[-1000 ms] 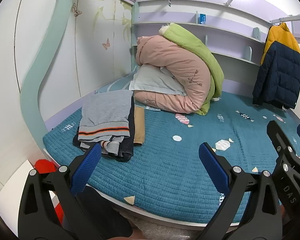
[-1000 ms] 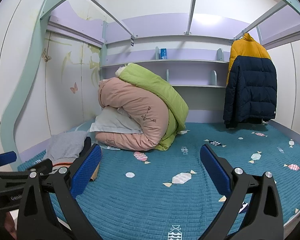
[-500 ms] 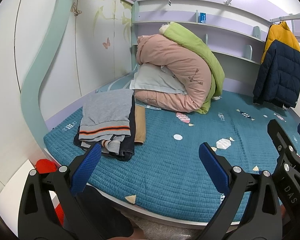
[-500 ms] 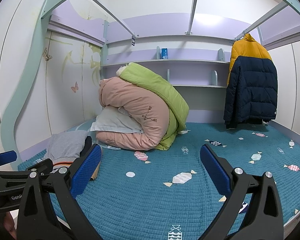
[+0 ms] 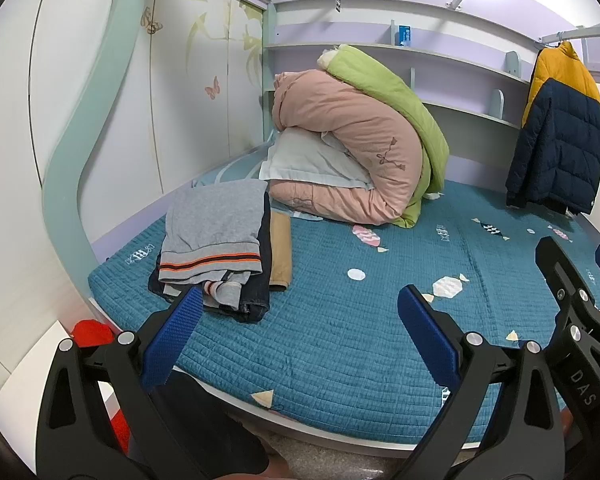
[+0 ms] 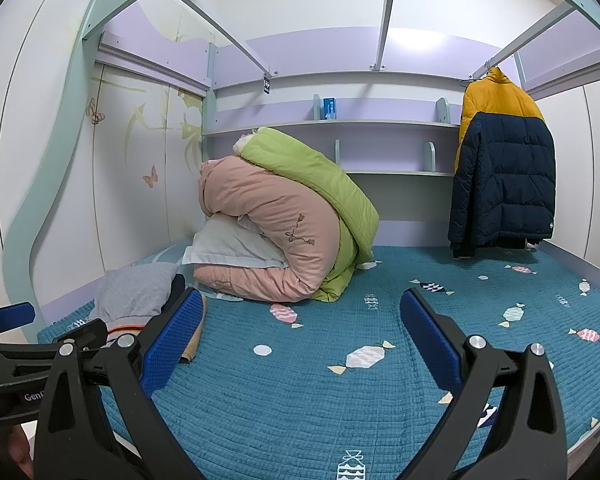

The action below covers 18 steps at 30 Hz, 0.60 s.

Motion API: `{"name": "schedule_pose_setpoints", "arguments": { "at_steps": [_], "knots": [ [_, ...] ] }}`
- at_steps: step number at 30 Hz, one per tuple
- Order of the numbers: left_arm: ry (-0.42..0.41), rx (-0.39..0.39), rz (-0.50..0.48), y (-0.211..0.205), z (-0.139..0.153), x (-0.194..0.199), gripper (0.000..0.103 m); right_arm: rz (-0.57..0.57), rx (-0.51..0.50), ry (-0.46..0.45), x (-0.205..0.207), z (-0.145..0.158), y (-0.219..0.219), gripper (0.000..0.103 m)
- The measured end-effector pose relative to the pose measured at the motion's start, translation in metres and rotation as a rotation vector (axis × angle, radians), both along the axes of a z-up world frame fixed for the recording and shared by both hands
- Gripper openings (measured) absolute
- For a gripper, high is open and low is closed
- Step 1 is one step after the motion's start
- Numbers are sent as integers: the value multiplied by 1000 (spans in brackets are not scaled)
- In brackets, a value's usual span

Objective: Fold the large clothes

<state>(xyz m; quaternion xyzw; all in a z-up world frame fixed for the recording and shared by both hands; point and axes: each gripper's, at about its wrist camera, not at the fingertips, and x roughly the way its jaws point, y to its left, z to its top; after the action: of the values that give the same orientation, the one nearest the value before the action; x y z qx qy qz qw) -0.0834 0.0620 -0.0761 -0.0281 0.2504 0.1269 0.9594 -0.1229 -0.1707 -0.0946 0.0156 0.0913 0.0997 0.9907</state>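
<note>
A stack of folded clothes lies at the bed's front left: a grey sweater with orange stripes (image 5: 216,232) on top, dark jeans (image 5: 256,300) under it, a tan garment (image 5: 281,252) beside it. In the right wrist view the grey sweater (image 6: 134,292) shows at the left. A yellow and navy puffer jacket (image 5: 558,136) (image 6: 502,168) hangs on a rail at the back right. My left gripper (image 5: 300,328) hovers open over the bed's front edge, holding nothing. My right gripper (image 6: 302,328) is open too, empty, to the right of the left one.
A teal quilted bedspread (image 5: 360,332) (image 6: 340,400) covers the bed. Rolled pink and green duvets (image 5: 360,148) (image 6: 288,232) with a pillow sit at the back left. A cabinet wall closes the left side, shelves the back. Something red (image 5: 92,332) lies on the floor.
Both views have shifted only slightly; the grippers stay open and nothing on the bed has moved.
</note>
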Motion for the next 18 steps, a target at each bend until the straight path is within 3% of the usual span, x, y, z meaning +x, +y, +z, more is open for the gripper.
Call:
{"name": "schedule_pose_setpoints", "arguments": {
  "at_steps": [18],
  "knots": [
    [2, 2, -2, 0, 0, 0, 98, -1, 2, -3, -2, 1, 1, 96]
  ]
}}
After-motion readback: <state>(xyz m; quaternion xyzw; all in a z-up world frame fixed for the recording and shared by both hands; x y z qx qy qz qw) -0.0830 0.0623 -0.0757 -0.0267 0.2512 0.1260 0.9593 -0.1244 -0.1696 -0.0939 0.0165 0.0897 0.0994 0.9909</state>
